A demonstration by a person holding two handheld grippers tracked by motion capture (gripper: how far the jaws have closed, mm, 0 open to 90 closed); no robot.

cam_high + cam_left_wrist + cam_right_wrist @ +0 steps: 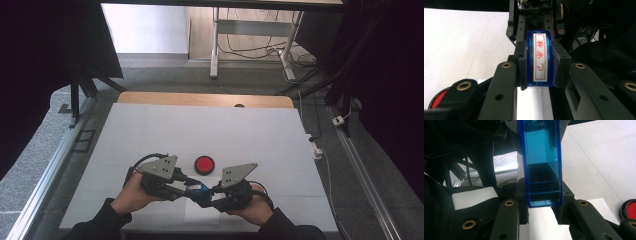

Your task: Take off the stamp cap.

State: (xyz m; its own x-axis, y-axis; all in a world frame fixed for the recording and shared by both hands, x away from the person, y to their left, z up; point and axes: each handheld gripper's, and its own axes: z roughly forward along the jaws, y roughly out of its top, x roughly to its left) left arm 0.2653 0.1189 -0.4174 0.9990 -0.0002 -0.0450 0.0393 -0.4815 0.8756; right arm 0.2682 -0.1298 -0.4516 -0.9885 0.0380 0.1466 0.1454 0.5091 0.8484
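A blue see-through stamp (pixel 196 188) hangs just above the table's near edge, held from both sides. In the left gripper view its white label (pixel 540 57) with red characters faces me, and my left gripper (pixel 540 62) is shut on the stamp's two long sides. The right gripper view looks along the clear blue body (pixel 541 147), with my right gripper (pixel 543 202) shut on its near end. In the high view the left gripper (pixel 181 188) and right gripper (pixel 209 192) meet tip to tip at the stamp. A round red ink pad (pixel 204 164) lies just beyond them.
A white mat (pixel 200 130) covers the wooden table (pixel 150 97). A small white sheet (pixel 200 214) lies under the grippers. The red ink pad (pixel 436 98) (pixel 630 210) sits close to both. Desk legs and cables stand on the floor beyond the table.
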